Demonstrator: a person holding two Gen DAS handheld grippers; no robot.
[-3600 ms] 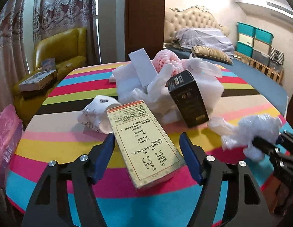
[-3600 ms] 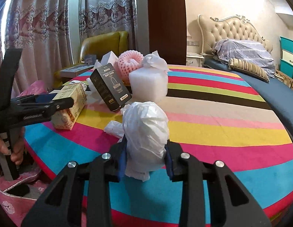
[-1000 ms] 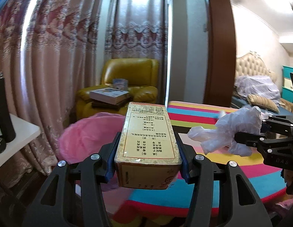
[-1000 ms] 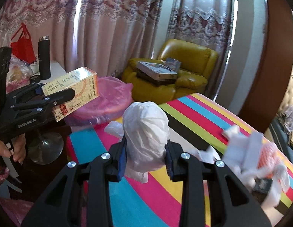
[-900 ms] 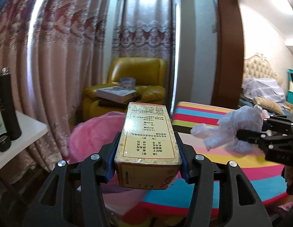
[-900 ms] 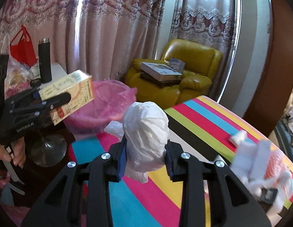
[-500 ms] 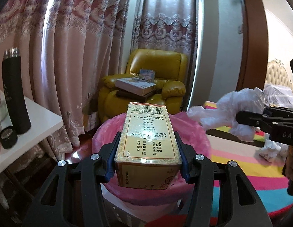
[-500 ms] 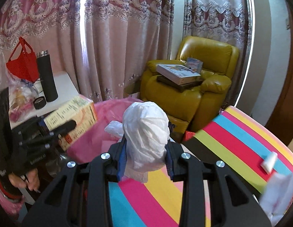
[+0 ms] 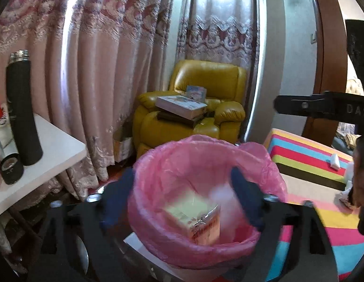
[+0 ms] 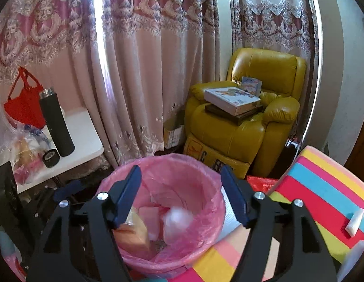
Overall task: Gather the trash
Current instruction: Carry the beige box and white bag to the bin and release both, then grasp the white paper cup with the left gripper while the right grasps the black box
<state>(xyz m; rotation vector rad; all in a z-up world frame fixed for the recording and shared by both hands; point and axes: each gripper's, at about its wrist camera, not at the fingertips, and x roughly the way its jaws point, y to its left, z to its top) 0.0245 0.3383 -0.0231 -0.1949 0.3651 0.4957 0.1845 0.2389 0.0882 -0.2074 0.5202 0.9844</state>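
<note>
A bin with a pink liner stands just below both grippers. My left gripper hovers over its mouth, jaws opening, with nothing between them. The yellow printed box lies inside the bin, and the white plastic bag shows there as a blur. In the right wrist view my right gripper is also above the pink-lined bin, jaws opening and empty. Below it are the yellow box and the white bag. One of the right gripper's fingers reaches in from the right.
A yellow armchair with boxes on its seat stands behind the bin, against long curtains. A white side table on the left carries a black flask. The striped table borders the bin on the right, with a small white scrap.
Both grippers moved from above the striped table to over the pink bin. Both have opened: the yellow box and the white bag have left the jaws and dropped into the bin.
</note>
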